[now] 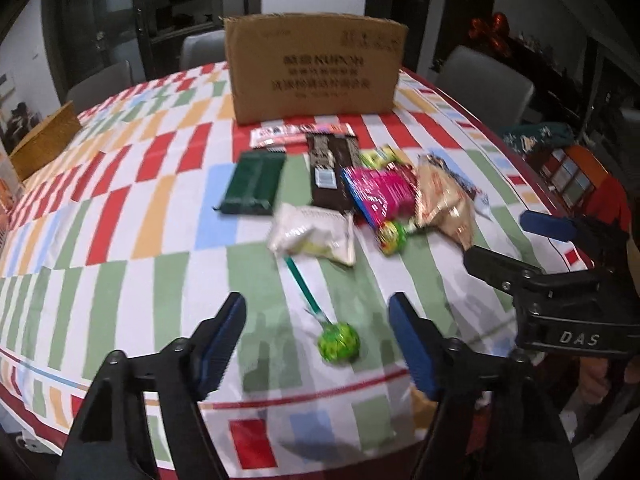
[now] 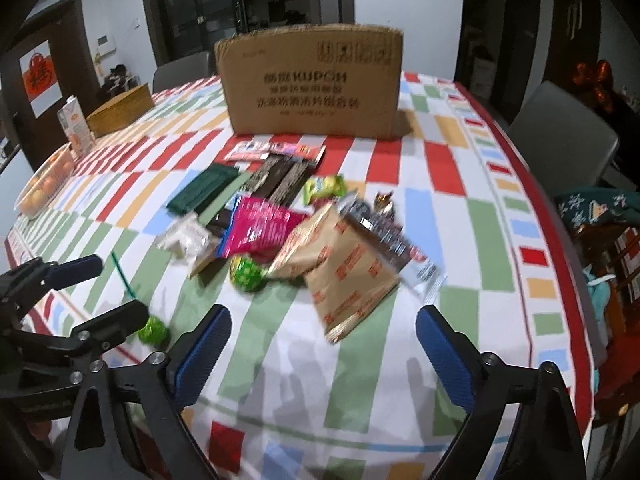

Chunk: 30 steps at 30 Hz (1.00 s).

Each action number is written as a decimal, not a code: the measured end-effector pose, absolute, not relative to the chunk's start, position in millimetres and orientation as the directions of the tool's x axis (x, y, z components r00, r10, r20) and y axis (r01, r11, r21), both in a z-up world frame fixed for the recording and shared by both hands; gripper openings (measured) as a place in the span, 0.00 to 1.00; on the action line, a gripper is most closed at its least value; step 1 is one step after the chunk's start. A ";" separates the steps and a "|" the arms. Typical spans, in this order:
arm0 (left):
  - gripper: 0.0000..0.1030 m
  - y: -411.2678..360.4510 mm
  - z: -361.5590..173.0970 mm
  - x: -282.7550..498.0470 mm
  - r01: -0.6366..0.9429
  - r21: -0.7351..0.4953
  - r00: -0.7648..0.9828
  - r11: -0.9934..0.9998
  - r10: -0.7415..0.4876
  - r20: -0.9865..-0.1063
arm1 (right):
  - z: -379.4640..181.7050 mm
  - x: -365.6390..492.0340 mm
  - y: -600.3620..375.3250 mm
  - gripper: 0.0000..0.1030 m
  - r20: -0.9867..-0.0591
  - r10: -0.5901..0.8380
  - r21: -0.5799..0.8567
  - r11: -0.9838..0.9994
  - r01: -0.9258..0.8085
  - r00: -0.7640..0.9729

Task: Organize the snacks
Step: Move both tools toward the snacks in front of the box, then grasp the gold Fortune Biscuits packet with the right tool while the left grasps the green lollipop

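The box [image 1: 316,68] is matt brown corrugated cardboard, its top edge torn rough; the tablecloth [image 1: 120,240] looks like smooth printed cloth or plastic, which of the two unclear; the lollipop [image 1: 338,342] wears glossy crinkled green foil on a smooth plastic stick; the tan bag [image 2: 344,276] is shiny film; the pads [image 2: 442,354] are ribbed blue rubber on matt black plastic fingers.

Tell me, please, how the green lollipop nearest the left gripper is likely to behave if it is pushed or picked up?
The lollipop has a round head on a thin stick, so it would probably swing round that head when pushed. Its shiny wrapper may slip between the pads. It looks light, and the left gripper, open around it, could lift it easily.
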<state>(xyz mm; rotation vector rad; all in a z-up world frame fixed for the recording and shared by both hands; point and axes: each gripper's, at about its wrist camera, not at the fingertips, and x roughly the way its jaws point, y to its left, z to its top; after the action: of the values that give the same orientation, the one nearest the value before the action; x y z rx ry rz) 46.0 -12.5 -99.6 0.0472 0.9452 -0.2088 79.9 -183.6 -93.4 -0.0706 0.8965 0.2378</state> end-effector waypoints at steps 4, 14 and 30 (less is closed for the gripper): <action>0.57 -17.5 -108.5 46.3 0.227 -0.087 0.533 0.970 -0.199 -0.822 | -99.9 79.5 -186.0 0.87 -0.790 0.172 0.038 0.972 -0.233 0.588; 0.28 -20.3 -124.7 55.9 0.227 -0.134 0.474 0.965 -0.230 -0.850 | -107.0 90.7 -185.3 0.81 -0.801 0.175 0.027 0.966 -0.258 0.573; 0.23 -32.0 -98.8 87.3 0.249 -0.136 0.538 0.959 -0.254 -0.804 | -109.1 128.2 -182.4 0.74 -0.794 0.199 -0.002 0.944 -0.330 0.574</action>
<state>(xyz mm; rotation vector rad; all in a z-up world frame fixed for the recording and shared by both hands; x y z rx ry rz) 87.2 -32.0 -98.8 -0.0057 0.9576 -0.2992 128.2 -182.4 -109.1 -0.1557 0.9081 0.3113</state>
